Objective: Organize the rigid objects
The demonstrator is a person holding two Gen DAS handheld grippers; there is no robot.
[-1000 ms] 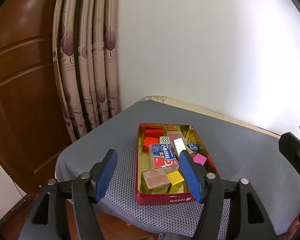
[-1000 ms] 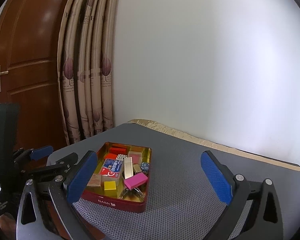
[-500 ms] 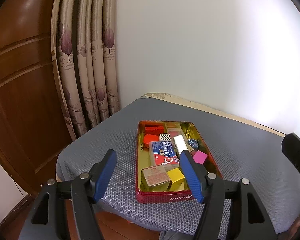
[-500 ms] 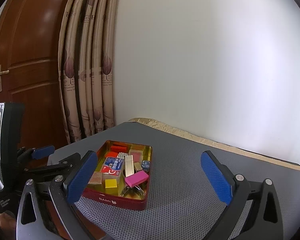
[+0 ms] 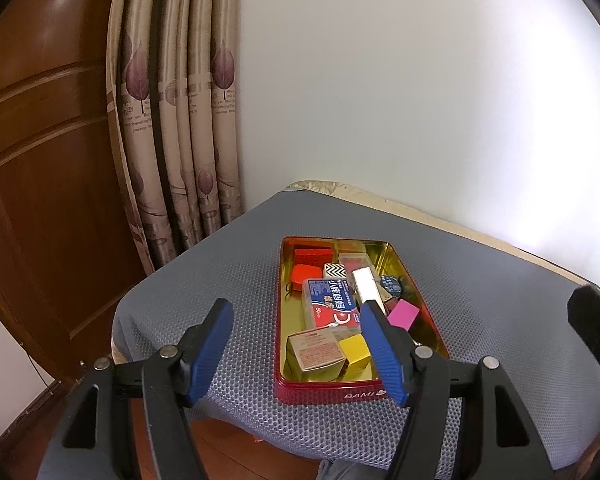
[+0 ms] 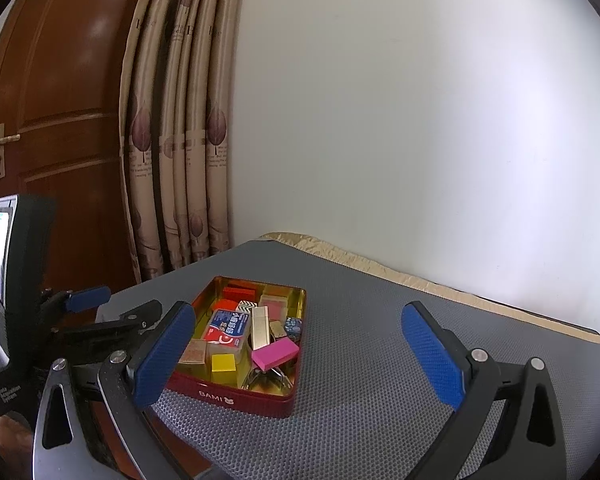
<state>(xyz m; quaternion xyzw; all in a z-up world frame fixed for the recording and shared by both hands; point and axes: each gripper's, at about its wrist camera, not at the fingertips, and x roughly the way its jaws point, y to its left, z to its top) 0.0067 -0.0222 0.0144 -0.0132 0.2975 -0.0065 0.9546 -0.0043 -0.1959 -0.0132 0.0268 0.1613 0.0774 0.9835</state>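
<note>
One red rectangular metal tin point(image 5: 324, 393) on grey mesh worktop point(image 5: 480, 300), long axis running away from cameras.
Left gripper point(image 5: 296, 344) and right gripper point(image 6: 300, 354): fingers spread wide, holding nothing; one pink block point(image 6: 275, 353), one yellow cube point(image 6: 223, 363) inside.

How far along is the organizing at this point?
Barely started, apparently. Done: nothing visibly sorted; the blocks and boxes lie jumbled in the red tin. In hand: nothing; the left gripper and right gripper hang open, short of the tin. Left: apparently the whole sorting; the grey mat around it holds nothing.

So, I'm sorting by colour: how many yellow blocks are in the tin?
1. The yellow block sits at the near end of the tin, beside a tan box. Others could be buried under the pile.
</note>
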